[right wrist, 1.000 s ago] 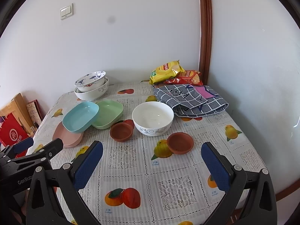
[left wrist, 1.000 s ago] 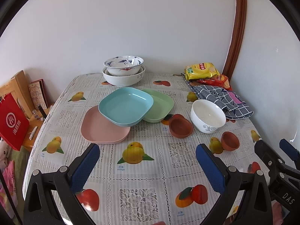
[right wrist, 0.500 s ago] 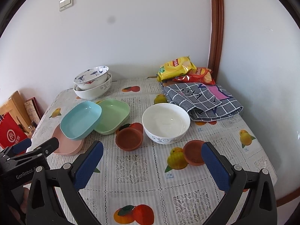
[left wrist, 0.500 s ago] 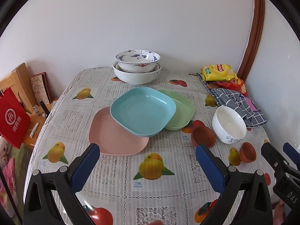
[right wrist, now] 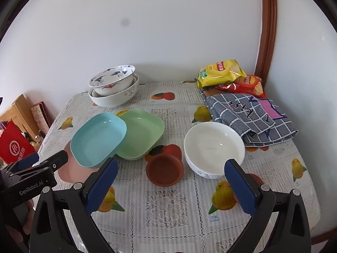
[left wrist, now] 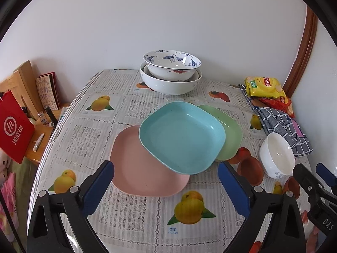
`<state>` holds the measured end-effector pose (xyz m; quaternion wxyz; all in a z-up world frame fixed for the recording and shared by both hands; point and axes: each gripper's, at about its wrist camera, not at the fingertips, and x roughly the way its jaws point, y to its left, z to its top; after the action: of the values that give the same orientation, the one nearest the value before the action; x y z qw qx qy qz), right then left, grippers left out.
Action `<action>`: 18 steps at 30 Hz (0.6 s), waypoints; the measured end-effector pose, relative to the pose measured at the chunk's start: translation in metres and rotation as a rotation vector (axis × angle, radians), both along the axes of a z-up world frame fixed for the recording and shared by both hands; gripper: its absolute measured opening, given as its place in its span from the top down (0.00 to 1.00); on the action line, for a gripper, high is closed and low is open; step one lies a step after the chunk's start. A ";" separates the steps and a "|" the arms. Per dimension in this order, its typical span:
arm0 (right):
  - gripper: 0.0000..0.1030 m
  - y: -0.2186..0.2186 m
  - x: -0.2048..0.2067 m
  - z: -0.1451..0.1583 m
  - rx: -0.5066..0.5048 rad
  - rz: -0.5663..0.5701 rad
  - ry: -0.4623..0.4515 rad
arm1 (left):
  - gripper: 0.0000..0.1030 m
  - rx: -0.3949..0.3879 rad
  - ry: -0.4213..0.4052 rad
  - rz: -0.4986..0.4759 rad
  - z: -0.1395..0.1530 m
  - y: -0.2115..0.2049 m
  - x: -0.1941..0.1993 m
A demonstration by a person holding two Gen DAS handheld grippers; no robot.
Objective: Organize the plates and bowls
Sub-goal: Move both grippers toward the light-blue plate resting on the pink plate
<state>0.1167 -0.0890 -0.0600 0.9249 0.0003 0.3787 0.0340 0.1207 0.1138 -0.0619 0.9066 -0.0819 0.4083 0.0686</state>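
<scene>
A blue plate (left wrist: 182,136) rests tilted across a pink plate (left wrist: 145,170) and a green plate (left wrist: 228,132) mid-table. A blue-patterned bowl (left wrist: 171,65) sits nested in a white bowl (left wrist: 170,83) at the back. A white bowl (right wrist: 213,147), a brown bowl (right wrist: 164,169) and a second brown bowl (left wrist: 292,186) stand to the right. My left gripper (left wrist: 166,182) is open and empty, just in front of the pink and blue plates. My right gripper (right wrist: 169,180) is open and empty, in front of the brown and white bowls.
Snack bags (right wrist: 221,72) and a checked cloth (right wrist: 250,118) lie at the back right by the wall. A side table with a red bag (left wrist: 13,126) and books stands left of the table. The table edge (right wrist: 311,189) drops off on the right.
Both grippers have moved forward toward the dishes. The left one now faces the plates more closely and the right one faces the white and brown bowls. Both stay open.
</scene>
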 end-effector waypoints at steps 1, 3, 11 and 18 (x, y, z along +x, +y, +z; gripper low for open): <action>0.04 0.002 0.003 -0.001 0.000 0.006 0.006 | 0.04 0.000 0.003 0.005 0.000 0.002 0.004; 0.04 0.006 0.008 -0.003 0.001 0.011 0.013 | 0.05 -0.004 0.005 0.012 -0.001 0.006 0.009; 0.06 0.020 0.028 -0.010 0.018 0.054 0.029 | 0.09 -0.022 0.015 0.059 -0.010 0.027 0.024; 0.10 0.031 0.046 -0.023 0.033 0.076 0.064 | 0.13 -0.033 0.034 0.076 -0.021 0.038 0.036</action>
<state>0.1632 -0.0578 -0.0829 0.9102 0.0025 0.4072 0.0752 0.1569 0.1519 -0.0832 0.8949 -0.1110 0.4212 0.0975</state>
